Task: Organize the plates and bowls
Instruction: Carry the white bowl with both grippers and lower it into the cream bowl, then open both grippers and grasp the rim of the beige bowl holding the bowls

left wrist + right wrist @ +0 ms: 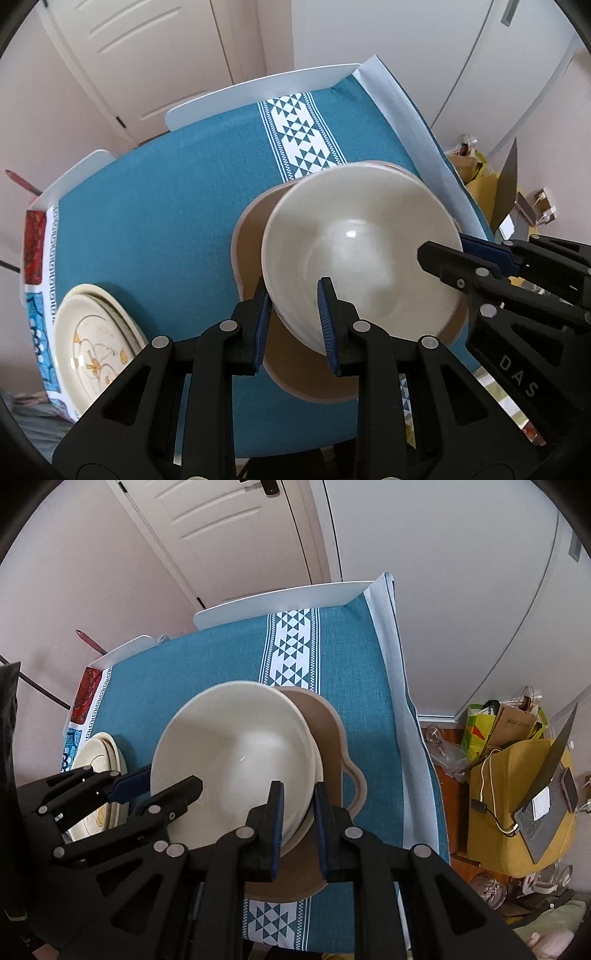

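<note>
A cream bowl is tilted over a tan dish with handles on the teal tablecloth. More cream rims show under it, so it looks like a stack. My left gripper is shut on the bowl's near-left rim, one pad outside and one inside. My right gripper is shut on the opposite rim. A stack of cream plates with an orange pattern lies at the table's left edge.
The teal tablecloth has a white patterned band down the middle. White chair backs stand at the far edge. To the right, on the floor, are a yellow seat with a laptop and bags.
</note>
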A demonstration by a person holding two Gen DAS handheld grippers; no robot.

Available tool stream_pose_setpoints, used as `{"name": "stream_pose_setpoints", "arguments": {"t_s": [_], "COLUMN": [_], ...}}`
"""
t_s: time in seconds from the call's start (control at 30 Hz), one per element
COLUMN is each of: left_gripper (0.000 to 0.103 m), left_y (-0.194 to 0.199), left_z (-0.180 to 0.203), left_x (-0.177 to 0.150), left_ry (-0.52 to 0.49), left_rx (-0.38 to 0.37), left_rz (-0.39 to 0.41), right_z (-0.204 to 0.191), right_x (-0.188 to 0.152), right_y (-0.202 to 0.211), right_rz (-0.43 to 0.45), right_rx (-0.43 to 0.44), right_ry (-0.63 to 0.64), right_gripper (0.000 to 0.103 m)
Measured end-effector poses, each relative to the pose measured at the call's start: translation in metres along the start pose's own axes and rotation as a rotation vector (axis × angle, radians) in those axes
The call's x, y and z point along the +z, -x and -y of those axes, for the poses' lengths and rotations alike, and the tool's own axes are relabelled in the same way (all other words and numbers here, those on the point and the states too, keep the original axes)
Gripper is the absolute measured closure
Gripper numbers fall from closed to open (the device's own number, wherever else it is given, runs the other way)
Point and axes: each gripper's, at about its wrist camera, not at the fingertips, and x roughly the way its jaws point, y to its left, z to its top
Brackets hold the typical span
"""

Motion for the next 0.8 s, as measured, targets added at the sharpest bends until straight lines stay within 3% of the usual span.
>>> {"name": "stream_pose_setpoints", "arguments": {"t_s": [0.37,0.63,0.7,0.77,0.8], "left_gripper": [0.081,0.078,0.061,0.001,0.001], "left_y": [0.001,0.055,0.077,0.1,0.109], "left_z": [-0.009,-0.035,-0.048,-0.062,-0.068], "left_x": [-0.001,0.001,0.001,0.0,-0.002], "left_ry": [0.03,0.094,0.123,0.146,0.152], "left_rx": [-0.025,-0.068,-0.085,-0.075,-0.06], "left_rz": [0.002,0.116,0.157,0.212,0.245], "right_z": [0.004,0.005,0.006,0.008,0.009], "right_x": [-0.001,0.01,0.012,0.013,0.012], "right_y": [0.008,0.052,0.068,0.086,0.092], "right_rz": [0.027,0.094,0.11,0.138,0.15], "right_rx": [0.024,0.078,0.114,0.134,0.131], "right_ry": [-0.007,0.013,0.021,0.035,0.043], "right_gripper": [0.088,0.088,0.088,0.078,0.052]}}
